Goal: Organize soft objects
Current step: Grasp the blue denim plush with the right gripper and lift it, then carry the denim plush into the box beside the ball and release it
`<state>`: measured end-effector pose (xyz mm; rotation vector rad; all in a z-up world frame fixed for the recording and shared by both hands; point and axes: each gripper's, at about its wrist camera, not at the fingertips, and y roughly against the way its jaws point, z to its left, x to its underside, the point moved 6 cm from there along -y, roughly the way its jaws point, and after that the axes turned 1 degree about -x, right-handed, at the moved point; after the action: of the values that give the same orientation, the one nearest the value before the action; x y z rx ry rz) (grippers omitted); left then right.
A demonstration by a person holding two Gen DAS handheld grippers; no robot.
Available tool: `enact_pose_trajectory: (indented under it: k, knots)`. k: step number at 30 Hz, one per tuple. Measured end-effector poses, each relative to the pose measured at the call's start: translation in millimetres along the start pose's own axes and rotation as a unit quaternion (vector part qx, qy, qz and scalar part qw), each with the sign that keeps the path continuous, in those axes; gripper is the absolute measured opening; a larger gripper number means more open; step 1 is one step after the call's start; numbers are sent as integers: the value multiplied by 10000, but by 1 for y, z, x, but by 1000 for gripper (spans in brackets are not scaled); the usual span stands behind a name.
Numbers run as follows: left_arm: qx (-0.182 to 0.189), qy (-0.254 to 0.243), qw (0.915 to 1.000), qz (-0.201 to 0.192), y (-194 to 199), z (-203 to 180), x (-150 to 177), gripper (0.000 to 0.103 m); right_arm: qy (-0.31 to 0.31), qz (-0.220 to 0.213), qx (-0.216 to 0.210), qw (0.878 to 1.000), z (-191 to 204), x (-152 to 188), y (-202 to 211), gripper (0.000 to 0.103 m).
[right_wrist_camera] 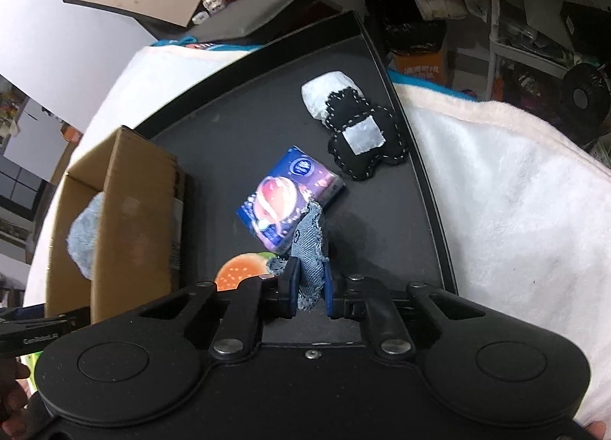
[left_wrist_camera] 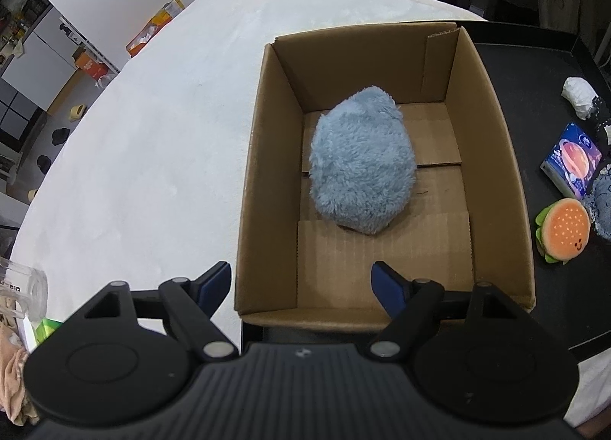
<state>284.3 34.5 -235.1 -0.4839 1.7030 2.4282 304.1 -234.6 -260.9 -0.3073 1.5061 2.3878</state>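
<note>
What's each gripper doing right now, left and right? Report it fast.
Left gripper: open, empty, above the near edge of the cardboard box.
Right gripper: shut on the denim fabric piece, above the black tray.
</note>
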Motion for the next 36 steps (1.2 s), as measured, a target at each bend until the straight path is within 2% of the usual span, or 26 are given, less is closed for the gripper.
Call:
enact_pose_trajectory:
  k: [5,16,29,36]
  knots:
    - [75,60,9999,-64,5,4,0,79,24,-133,-145,9998,7,-3,11,12]
    - [260,310,9991,-144,7,21,1,79,367,-264,-166,9988,34,-6,28,12]
    - [653,595,9957,-285,6,37,3,79,942,-603,-391,9930,110,-24,54,13]
    - [845,789,9926,-364,5,46,5,79,1264,-670,-363,9890,146,-24,50,13]
